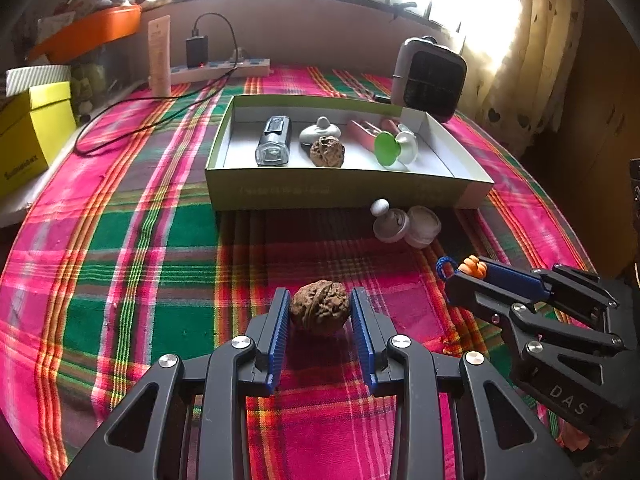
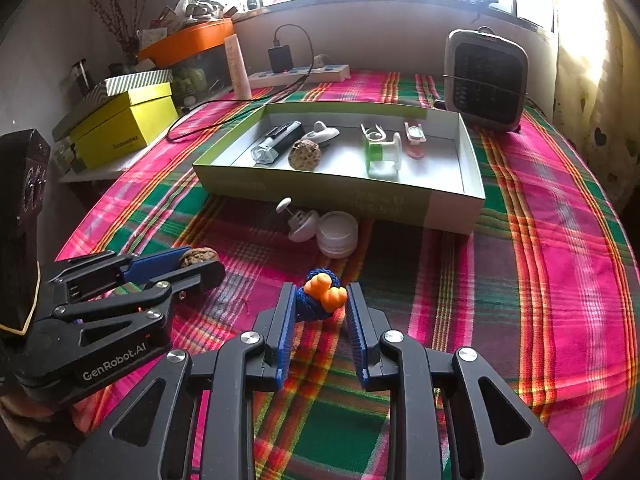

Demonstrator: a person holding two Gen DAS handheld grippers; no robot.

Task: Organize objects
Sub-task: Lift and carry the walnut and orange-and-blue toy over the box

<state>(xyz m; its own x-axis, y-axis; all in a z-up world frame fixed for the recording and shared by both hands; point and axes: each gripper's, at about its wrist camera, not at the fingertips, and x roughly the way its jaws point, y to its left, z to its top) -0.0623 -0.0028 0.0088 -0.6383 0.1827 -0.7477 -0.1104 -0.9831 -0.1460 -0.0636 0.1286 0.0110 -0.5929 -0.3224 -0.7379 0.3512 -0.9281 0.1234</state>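
My left gripper point(image 1: 320, 306) is shut on a brown walnut point(image 1: 319, 306) resting on the plaid cloth; it also shows in the right wrist view point(image 2: 199, 258). My right gripper point(image 2: 320, 300) is shut on an orange and blue rope toy point(image 2: 320, 294), which also shows in the left wrist view point(image 1: 472, 267). An open green-and-white box point(image 1: 344, 190) point(image 2: 340, 190) lies ahead. It holds a bike light point(image 1: 273, 141), a second walnut point(image 1: 327, 152), a white knob point(image 1: 320, 130), a green-capped spool point(image 1: 394, 148) and pink items point(image 1: 366, 130).
A white knob piece point(image 1: 390, 220) and a round white jar point(image 1: 424, 226) lie on the cloth in front of the box. A small heater point(image 1: 430, 78), a power strip point(image 1: 220, 70) with a cable, and yellow point(image 1: 34, 128) and orange boxes point(image 1: 86, 34) stand behind and left.
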